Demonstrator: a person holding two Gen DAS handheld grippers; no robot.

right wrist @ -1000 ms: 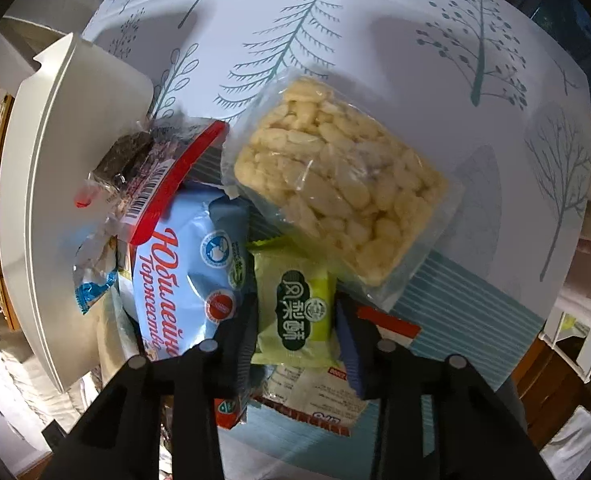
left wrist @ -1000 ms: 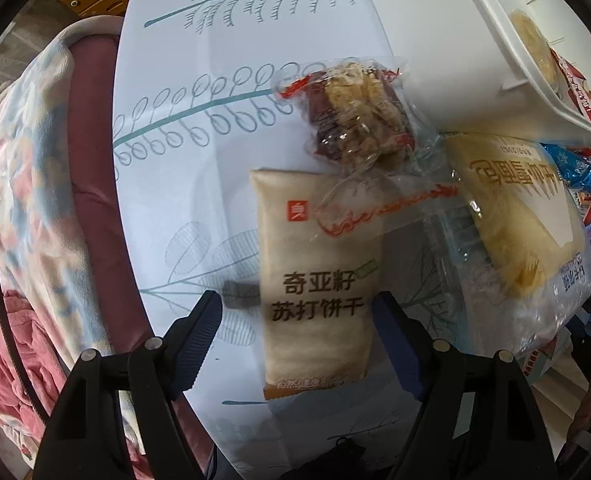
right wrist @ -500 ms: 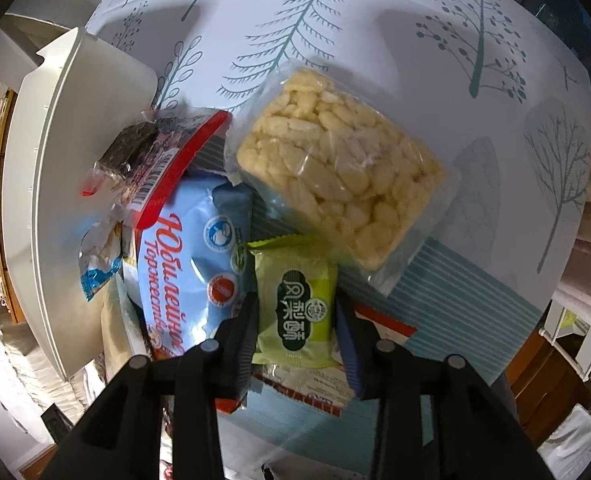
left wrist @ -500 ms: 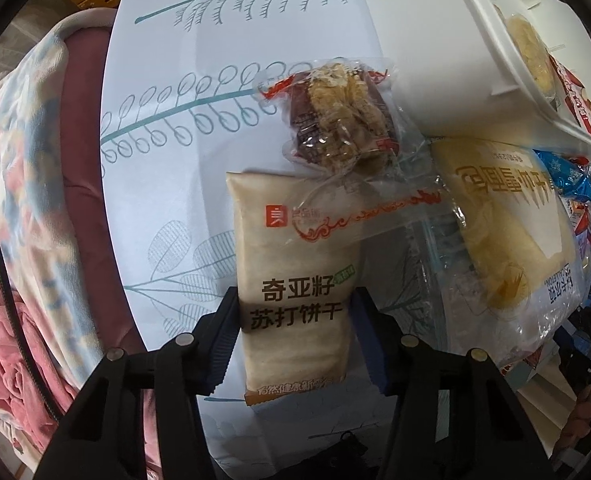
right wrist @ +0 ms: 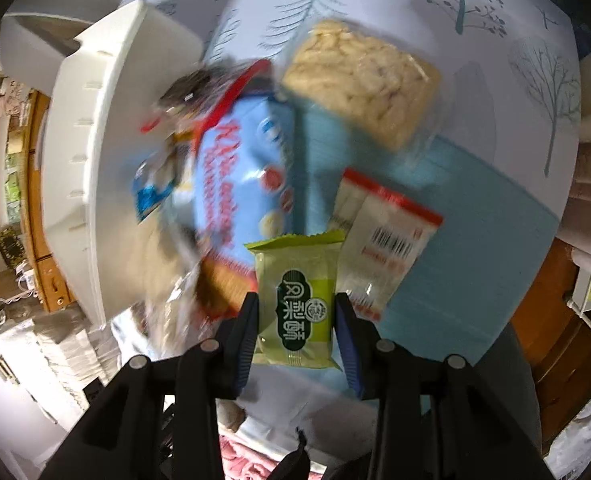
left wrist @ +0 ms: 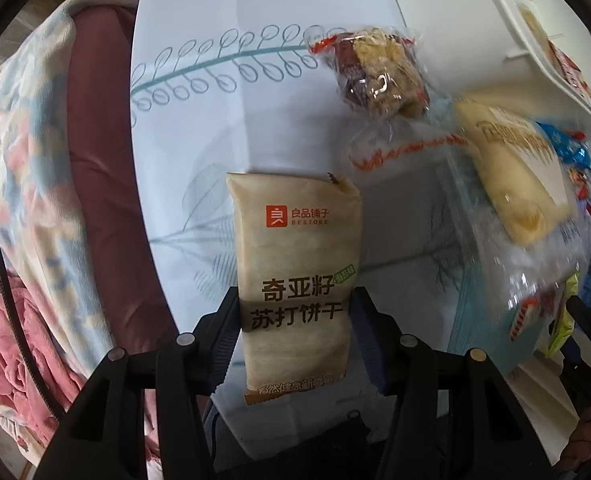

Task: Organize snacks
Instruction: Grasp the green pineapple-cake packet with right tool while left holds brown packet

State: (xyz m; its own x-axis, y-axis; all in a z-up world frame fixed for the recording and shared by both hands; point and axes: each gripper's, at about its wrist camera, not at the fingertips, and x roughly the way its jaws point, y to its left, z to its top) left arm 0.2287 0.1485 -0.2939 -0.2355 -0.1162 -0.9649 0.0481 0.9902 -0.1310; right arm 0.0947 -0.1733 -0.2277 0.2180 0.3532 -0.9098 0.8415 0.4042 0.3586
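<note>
My left gripper (left wrist: 295,320) is shut on a tan cracker packet (left wrist: 295,264) with Chinese lettering and holds it lifted above the table. My right gripper (right wrist: 295,320) is shut on a small green pastry packet (right wrist: 297,300), also lifted. A white basket (left wrist: 535,40) stands at the far right in the left wrist view and at the left in the right wrist view (right wrist: 95,140). Loose snacks lie beside it: a clear nut-bar packet (left wrist: 379,72), a yellow roll packet (left wrist: 511,176), a blue cookie bag (right wrist: 239,168), a pale rice-cake block (right wrist: 363,80) and a white red-edged packet (right wrist: 383,244).
The table has a white cloth with tree prints (right wrist: 495,20) and a teal patch (right wrist: 475,240). A floral blanket and pink fabric (left wrist: 35,200) lie past the table's left edge. Wooden furniture (right wrist: 43,272) stands beyond the basket.
My left gripper closed on the tan cracker packet and pulled it up and away from the nut bar. My right gripper lifted the green packet off the pile, uncovering the white red-edged packet.
</note>
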